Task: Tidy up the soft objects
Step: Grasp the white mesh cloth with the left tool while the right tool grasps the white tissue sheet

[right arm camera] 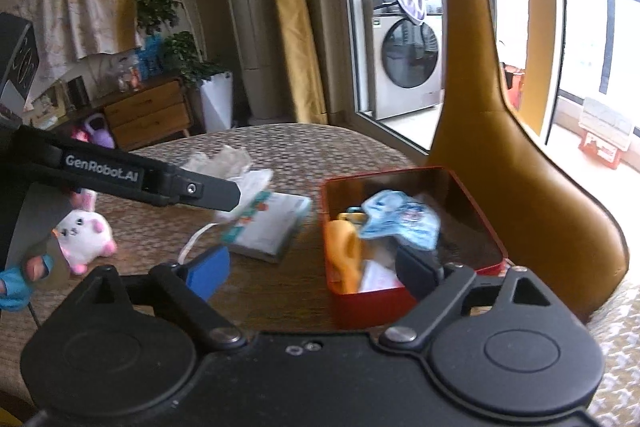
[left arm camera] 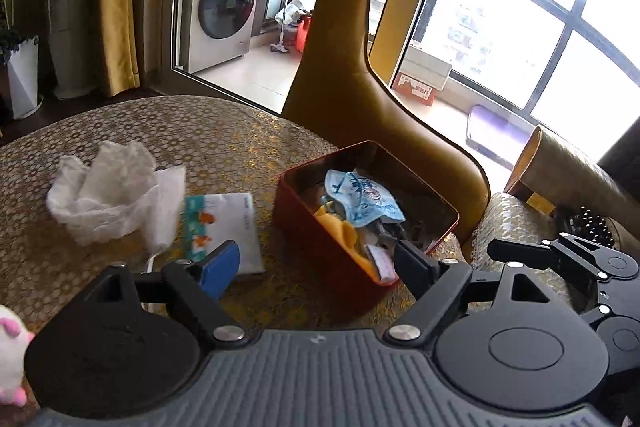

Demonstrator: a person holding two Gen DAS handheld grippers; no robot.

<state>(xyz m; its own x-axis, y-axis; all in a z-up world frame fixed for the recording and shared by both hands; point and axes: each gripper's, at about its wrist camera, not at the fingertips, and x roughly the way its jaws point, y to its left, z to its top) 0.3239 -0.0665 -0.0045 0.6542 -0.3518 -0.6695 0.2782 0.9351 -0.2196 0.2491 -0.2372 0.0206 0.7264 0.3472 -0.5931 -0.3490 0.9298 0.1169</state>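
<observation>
A red tin box (left arm camera: 320, 247) (right arm camera: 368, 307) stands on the table and holds a light blue printed pouch (left arm camera: 360, 201) (right arm camera: 396, 219), an orange soft piece (left arm camera: 340, 231) (right arm camera: 344, 255) and some white bits. My left gripper (left arm camera: 320, 267) hangs open over the box's near-left corner, with nothing between its fingers. My right gripper (right arm camera: 316, 271) is open too, empty, above the box's near edge. A crumpled white cloth (left arm camera: 104, 195) (right arm camera: 228, 163) and a flat tissue pack (left arm camera: 228, 227) (right arm camera: 272, 223) lie left of the box. A small white and pink plush (right arm camera: 86, 235) (left arm camera: 10, 355) sits further left.
The round table (left arm camera: 220, 135) carries a patterned gold cloth. A tall mustard chair back (left arm camera: 360, 87) (right arm camera: 500, 167) rises just behind the box. The other gripper's arm (right arm camera: 132, 179) crosses the left of the right wrist view. A second chair (left arm camera: 560, 163) stands at the right.
</observation>
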